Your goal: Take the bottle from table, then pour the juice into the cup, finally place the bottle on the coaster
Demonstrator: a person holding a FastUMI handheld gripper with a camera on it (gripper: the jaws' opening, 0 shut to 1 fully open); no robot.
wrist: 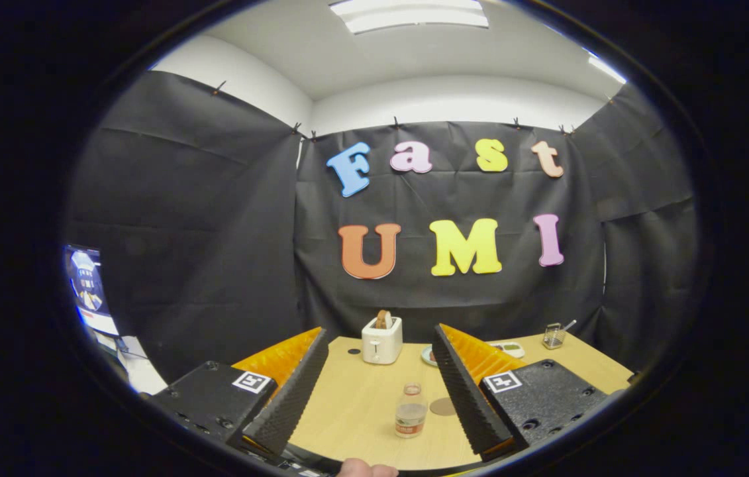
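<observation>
Nearest the camera, at the table's front edge, showed a fingertip (366, 469) of a person, just in front of the bottle. Held the gripper (377, 371) above the wooden table (354, 404), fingers spread wide and gripping nothing, one on each side of the bottle and well clear of it. Between the fingers stood the bottle (411, 411), upright on the table, small and clear, with a reddish cap and a label band near its base. Just beside the bottle, on the right-finger side, lay a round brown coaster (443, 406), flat on the table, not touching the bottle. Farther back beyond the bottle stood a white toaster (382, 340) with a slice of bread (383, 320) poking out of its top. Right of the toaster, partly hidden behind the right finger, rested a plate (428, 356). Farther right of the bottle, near the table's back edge, stood a small wire basket (553, 336). Could not tell where the cup was.
</observation>
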